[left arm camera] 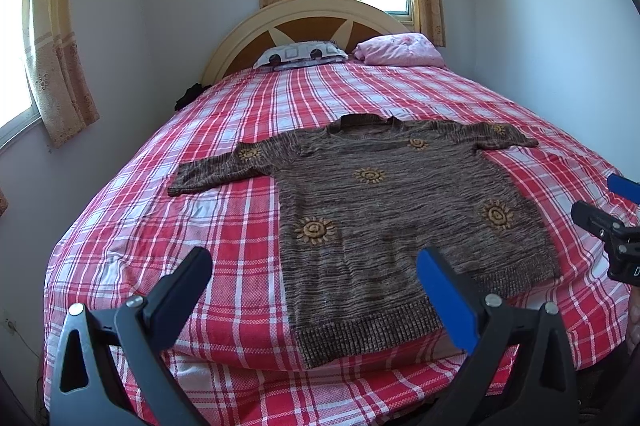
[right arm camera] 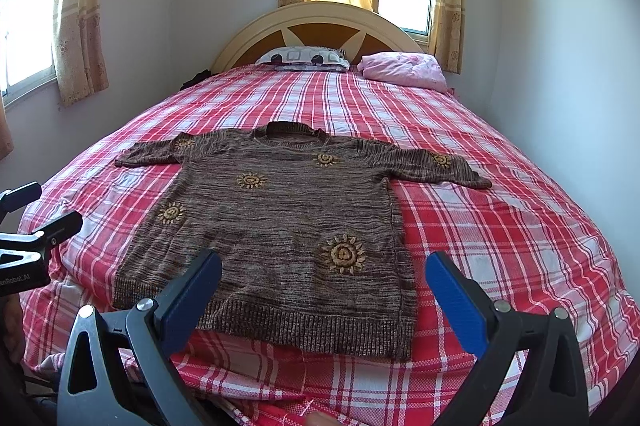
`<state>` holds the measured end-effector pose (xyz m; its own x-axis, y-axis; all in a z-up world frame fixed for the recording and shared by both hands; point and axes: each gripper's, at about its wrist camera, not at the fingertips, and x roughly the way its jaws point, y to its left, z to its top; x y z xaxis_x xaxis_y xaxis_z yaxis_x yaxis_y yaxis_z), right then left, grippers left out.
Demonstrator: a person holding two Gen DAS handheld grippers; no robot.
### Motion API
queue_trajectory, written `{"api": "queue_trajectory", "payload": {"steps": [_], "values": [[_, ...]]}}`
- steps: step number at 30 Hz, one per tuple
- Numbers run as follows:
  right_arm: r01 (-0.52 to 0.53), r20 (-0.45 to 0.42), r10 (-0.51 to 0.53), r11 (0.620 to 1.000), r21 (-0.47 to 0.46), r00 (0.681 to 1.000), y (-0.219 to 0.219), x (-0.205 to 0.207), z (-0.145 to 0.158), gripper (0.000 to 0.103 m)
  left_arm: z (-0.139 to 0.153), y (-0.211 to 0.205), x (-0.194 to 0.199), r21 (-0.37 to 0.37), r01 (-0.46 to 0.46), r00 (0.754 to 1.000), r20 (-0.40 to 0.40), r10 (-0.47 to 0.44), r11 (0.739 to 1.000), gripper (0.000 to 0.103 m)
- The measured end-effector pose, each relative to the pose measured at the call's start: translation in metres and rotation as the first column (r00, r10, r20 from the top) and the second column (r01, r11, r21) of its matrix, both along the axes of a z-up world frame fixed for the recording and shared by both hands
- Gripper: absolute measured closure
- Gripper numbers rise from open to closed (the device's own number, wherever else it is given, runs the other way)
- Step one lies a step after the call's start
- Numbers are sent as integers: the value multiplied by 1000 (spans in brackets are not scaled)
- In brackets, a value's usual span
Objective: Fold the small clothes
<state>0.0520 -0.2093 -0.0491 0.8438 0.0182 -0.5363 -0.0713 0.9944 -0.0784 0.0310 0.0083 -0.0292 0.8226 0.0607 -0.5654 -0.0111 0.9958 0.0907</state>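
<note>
Two tools hover over the bed's near edge, both with fingers spread apart and empty. We see our left tool point(left arm camera: 314, 286) above the near-left part of the checked bed point(left arm camera: 224, 130), and the brown sweater point(left arm camera: 384, 210) lying flat, unfolded, hem at the near edge, collar toward the headboard point(right arm camera: 316, 22). Our right tool point(right arm camera: 324, 290) hangs over the hem's right corner.
</note>
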Motion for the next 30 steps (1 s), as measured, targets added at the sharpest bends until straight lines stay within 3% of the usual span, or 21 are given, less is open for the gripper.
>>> {"api": "queue_trajectory", "payload": {"steps": [5, 15, 30], "values": [[21, -16, -21, 1000, -12, 1000, -11, 16, -7, 1, -8, 0, 21, 50, -9, 1000, -24, 10, 999, 0], [84, -83, -88, 995, -48, 993, -49, 81, -18, 1, -23, 10, 102, 145, -48, 994, -91, 62, 988, 0], [160, -177, -175, 982, -96, 969, -114, 187, -34, 1, -46, 28, 202, 164, -90, 985, -129, 112, 982, 0]]}}
